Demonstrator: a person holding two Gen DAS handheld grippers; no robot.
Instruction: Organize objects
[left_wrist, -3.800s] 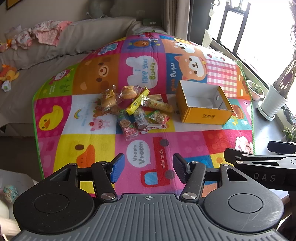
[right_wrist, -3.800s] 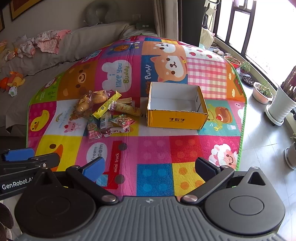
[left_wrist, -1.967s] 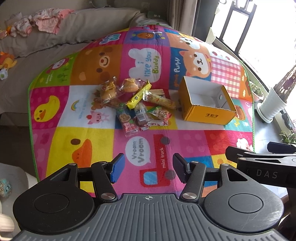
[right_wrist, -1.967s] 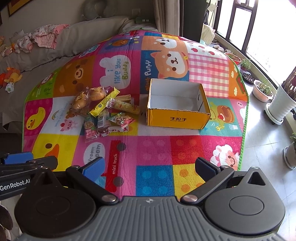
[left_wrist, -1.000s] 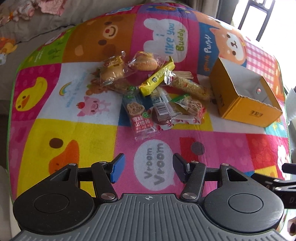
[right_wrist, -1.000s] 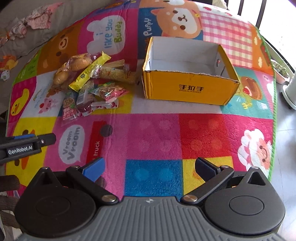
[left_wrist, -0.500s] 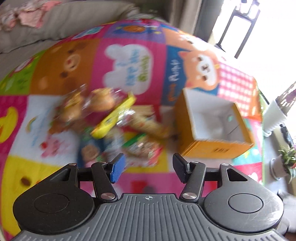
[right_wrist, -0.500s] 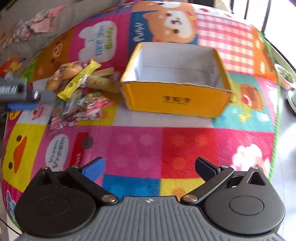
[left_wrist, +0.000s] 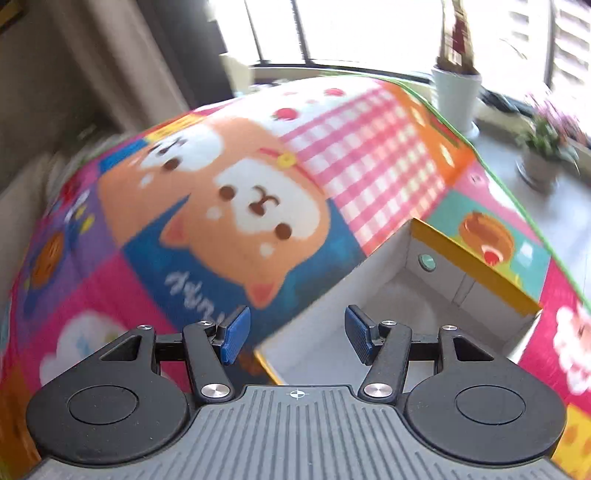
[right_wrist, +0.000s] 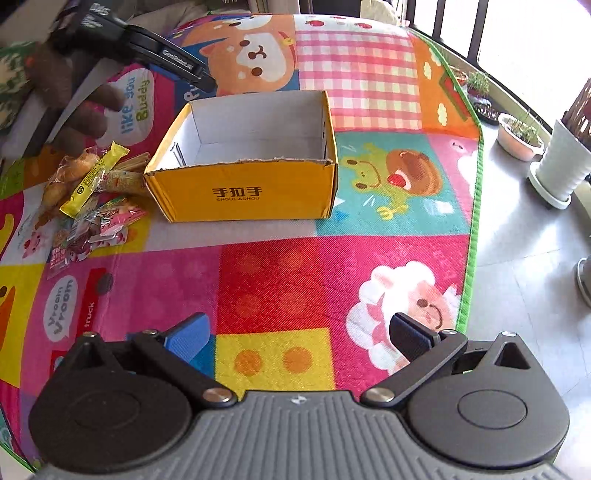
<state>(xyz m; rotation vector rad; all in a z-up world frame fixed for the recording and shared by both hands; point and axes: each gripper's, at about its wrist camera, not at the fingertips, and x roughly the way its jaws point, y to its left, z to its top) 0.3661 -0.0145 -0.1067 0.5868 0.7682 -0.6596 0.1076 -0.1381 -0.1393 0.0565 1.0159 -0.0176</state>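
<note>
An open yellow cardboard box (right_wrist: 243, 192) with a white inside and black printed characters on its near wall sits on a bright patchwork play mat (right_wrist: 280, 280) printed with cartoon animals. Nothing can be seen lying in the box. Just to the left of it, touching or nearly touching its left corner, lies a loose heap of wrapped snacks (right_wrist: 92, 199): a long yellow packet, clear bags of small brown buns, a pink-and-green sweet packet and a red flat sachet, overlapping one another.

The left gripper (left_wrist: 295, 332) hangs above the far left corner of the box, pointing steeply down. Its 2 blue-padded fingers (left_wrist: 233, 335) stand moderately apart with nothing between them; through the gap the box's near corner and white floor show. In the right wrist view the same tool appears as a black bar reaching in from the top left, its tip over the box's back left corner, with a person's hand (right_wrist: 77, 110) behind it. The left wrist view is blurred.

The right gripper (right_wrist: 299, 339) hovers over the near part of the mat, well apart from the box, its jaws spread wide and empty.

Beyond the mat's green edge, on grey floor, stand a white ribbed plant pot (right_wrist: 561, 162) and a small bowl planter (right_wrist: 521, 136) by the window.
</note>
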